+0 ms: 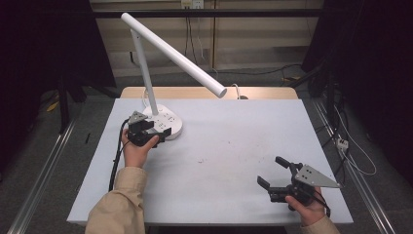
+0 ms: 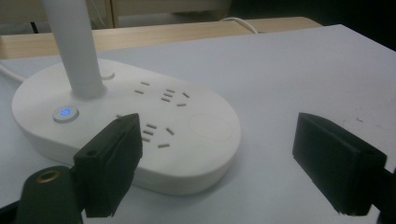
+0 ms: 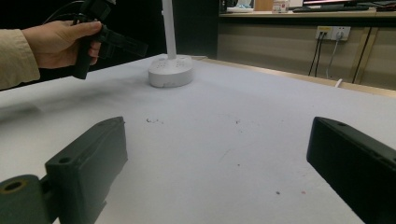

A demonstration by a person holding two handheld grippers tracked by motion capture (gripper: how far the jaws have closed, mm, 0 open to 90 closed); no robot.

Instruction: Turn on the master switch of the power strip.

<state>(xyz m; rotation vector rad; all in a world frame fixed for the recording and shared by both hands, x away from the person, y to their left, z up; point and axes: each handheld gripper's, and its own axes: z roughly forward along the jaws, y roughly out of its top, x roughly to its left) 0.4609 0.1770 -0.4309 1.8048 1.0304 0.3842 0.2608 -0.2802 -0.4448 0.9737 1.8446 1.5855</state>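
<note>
Your left gripper [image 1: 155, 132] hangs wide open, empty, over the lamp base [image 2: 126, 123] at far left. If the lit button [image 2: 65, 113] is your aim, bring one jaw squarely down on it. Right gripper [image 1: 273, 174]: open, empty, near right.

A table [image 1: 234, 146] with a pale grey-white top takes up the middle of the high view, from the centre down to the lower edge of the frame. Along its far edge, in the upper middle of the frame, a strip of light wood [image 1: 195, 92] shows beyond the grey surface. A white desk lamp [image 1: 165, 73] stands on the top in the upper left part of the table; its oval base [image 1: 170, 124] rests flat on the surface and carries socket slots and a small round button lit blue [image 2: 65, 113]. A few small dark specks [image 1: 204, 160] mark the surface near its centre.
</note>
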